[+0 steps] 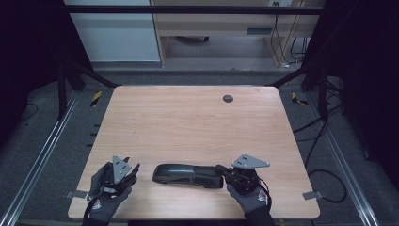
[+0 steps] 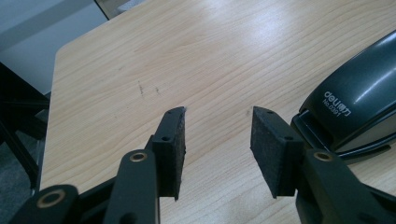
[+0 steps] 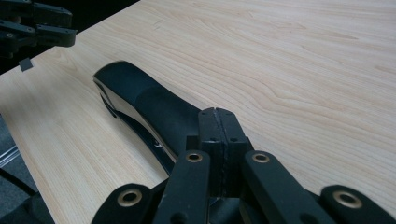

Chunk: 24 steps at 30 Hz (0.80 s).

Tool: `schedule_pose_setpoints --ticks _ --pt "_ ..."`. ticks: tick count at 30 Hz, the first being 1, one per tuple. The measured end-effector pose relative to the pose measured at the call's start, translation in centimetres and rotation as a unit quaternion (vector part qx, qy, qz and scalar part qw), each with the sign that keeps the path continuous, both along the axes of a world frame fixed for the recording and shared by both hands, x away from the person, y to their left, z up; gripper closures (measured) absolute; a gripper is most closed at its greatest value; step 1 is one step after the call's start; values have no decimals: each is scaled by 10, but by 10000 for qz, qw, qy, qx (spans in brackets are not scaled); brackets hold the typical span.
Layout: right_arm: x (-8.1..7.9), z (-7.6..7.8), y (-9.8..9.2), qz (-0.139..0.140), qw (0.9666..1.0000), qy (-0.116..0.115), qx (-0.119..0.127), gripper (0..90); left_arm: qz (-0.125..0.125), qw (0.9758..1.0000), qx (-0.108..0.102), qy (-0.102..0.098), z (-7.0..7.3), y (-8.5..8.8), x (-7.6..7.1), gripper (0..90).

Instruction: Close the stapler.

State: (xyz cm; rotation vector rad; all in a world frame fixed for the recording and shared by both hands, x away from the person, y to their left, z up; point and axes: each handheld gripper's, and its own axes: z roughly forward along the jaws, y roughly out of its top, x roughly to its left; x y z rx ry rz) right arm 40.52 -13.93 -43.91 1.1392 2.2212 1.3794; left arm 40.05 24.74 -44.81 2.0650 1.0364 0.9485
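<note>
A long black stapler [image 1: 188, 175] lies flat near the table's front edge, between my two grippers. Its nose [image 2: 359, 102] carries white lettering and sits just right of my left gripper [image 2: 218, 114]. That left gripper [image 1: 133, 173] is open, with bare wood between its pads. My right gripper [image 1: 219, 168] is shut, its pads [image 3: 218, 112] pressed together with nothing between them, right over the rear end of the stapler [image 3: 154, 107]. Whether it touches the stapler I cannot tell. The left gripper [image 3: 42, 28] also appears far off in the right gripper view.
The wooden table [image 1: 197, 122] has a round cable hole [image 1: 227, 98] near its far edge. Black frame bars [image 1: 70, 75] stand at both far corners. Cables [image 1: 320, 141] lie on the floor to the right, and a desk [image 1: 216, 28] stands beyond the table.
</note>
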Motion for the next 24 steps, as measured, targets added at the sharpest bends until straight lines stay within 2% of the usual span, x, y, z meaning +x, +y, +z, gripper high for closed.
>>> schedule_pose_setpoints --ticks 4,9,11,24 --pt "0 -2 1 -23 10000 0 -20 900 26 10000 -14 -59 -1 2 -2 559" --pt "1 -7 1 -78 9998 145 -105 900 37 10000 -49 18 -4 3 -1 543" --pt "0 -9 3 -77 9997 72 -203 900 57 10000 -49 33 -5 4 0 537" --pt "-1 -9 5 -154 9997 41 -203 900 225 9995 -196 46 -4 9 1 504"
